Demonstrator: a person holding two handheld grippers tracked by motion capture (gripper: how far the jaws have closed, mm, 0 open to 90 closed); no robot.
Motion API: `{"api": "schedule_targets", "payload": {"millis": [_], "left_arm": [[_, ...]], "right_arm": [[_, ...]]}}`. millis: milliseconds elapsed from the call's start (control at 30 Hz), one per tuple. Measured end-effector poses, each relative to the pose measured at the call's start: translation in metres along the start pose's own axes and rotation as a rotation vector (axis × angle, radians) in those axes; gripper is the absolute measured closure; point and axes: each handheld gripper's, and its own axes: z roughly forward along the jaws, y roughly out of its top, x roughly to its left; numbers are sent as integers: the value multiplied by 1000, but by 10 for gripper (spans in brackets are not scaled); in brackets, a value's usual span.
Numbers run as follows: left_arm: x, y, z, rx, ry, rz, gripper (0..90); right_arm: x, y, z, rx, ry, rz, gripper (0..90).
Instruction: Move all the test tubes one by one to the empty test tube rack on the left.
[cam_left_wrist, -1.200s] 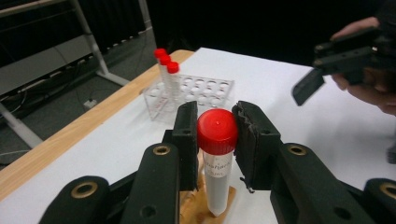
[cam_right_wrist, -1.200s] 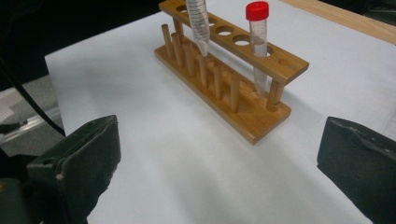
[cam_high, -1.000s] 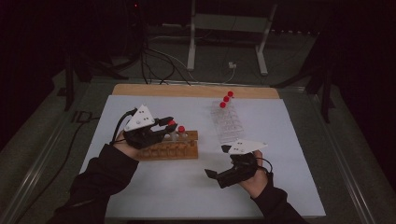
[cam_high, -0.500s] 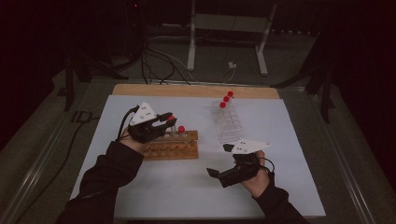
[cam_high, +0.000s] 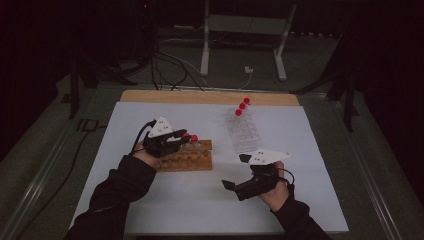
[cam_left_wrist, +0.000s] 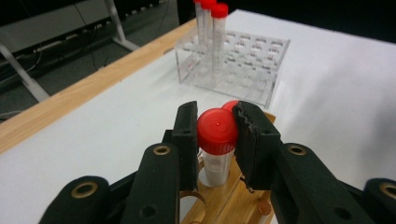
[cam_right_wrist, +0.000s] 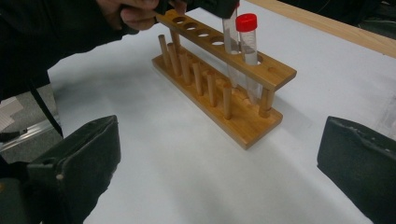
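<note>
A wooden rack (cam_high: 187, 159) (cam_right_wrist: 219, 93) stands left of centre on the white mat. My left gripper (cam_high: 184, 138) (cam_left_wrist: 215, 122) is shut on the red cap of a clear tube (cam_left_wrist: 216, 140) (cam_right_wrist: 231, 35) that stands upright in a hole near the rack's far end. A second red-capped tube (cam_high: 194, 138) (cam_right_wrist: 246, 35) stands in the end hole right beside it. My right gripper (cam_high: 236, 171) (cam_right_wrist: 219, 163) hovers open over the mat, right of the rack, with nothing between its jaws.
A clear plastic rack (cam_high: 244, 132) (cam_left_wrist: 233, 60) sits at the back right of the mat, with three red-capped tubes (cam_high: 242, 106) (cam_left_wrist: 210, 18) at its far end. A wooden table edge (cam_high: 210, 96) runs behind the mat. Cables and a metal stand lie beyond.
My left gripper lifted slightly, then came down a little to the right over the wooden rack with the tube. The right gripper has barely moved.
</note>
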Motion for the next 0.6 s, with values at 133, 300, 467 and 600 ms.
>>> {"api": "schedule_targets", "payload": {"millis": [133, 300, 467, 600], "left_arm": [[0, -2, 5, 24, -5, 2, 718], [0, -5, 7, 35, -5, -2, 717], [0, -5, 6, 41, -11, 3, 714], [1, -4, 5, 52, -23, 5, 709]], "right_arm": [[-1, 0, -1, -3, 2, 3, 0], [-2, 0, -1, -3, 5, 0, 0], [-2, 0, -3, -3, 8, 2, 0], [-2, 1, -4, -8, 8, 1, 0]]}}
